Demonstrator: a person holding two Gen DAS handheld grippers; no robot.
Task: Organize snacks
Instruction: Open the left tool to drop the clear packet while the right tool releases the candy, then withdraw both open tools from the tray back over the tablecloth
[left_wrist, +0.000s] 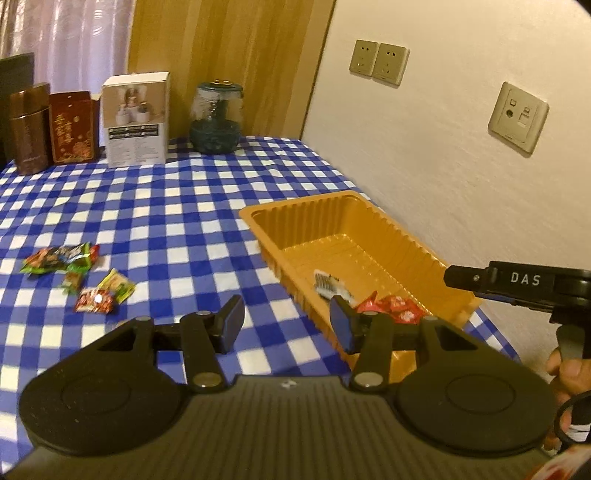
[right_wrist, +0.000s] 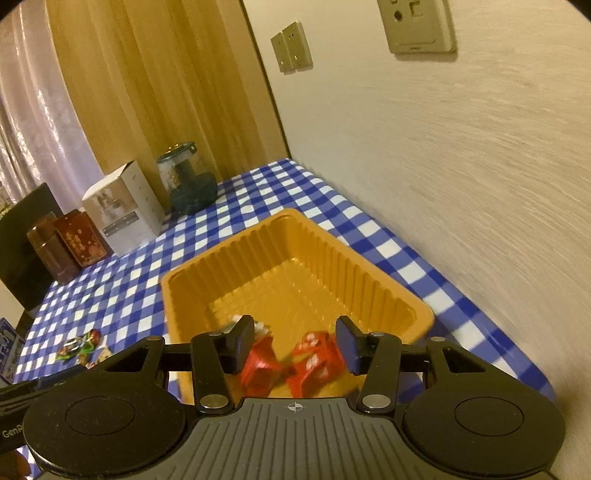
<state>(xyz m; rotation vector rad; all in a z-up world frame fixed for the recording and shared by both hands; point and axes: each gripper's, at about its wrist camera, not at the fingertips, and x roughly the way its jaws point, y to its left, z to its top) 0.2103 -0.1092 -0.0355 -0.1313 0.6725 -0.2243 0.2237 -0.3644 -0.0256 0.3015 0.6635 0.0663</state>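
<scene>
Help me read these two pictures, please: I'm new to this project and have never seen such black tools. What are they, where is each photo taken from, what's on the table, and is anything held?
They are hand-held grippers, one in each of a person's hands, each carrying a camera that looks out along its two fingers. One picture is from the left gripper, the other from the right gripper.

On the blue checked tablecloth sits an orange tray with red snack packets and a silvery one inside. More snack packets lie loose to the left. At the back stand boxes and a glass jar.

Nothing is held: both pairs of fingers stand apart and empty, the right ones above the red packets.
</scene>
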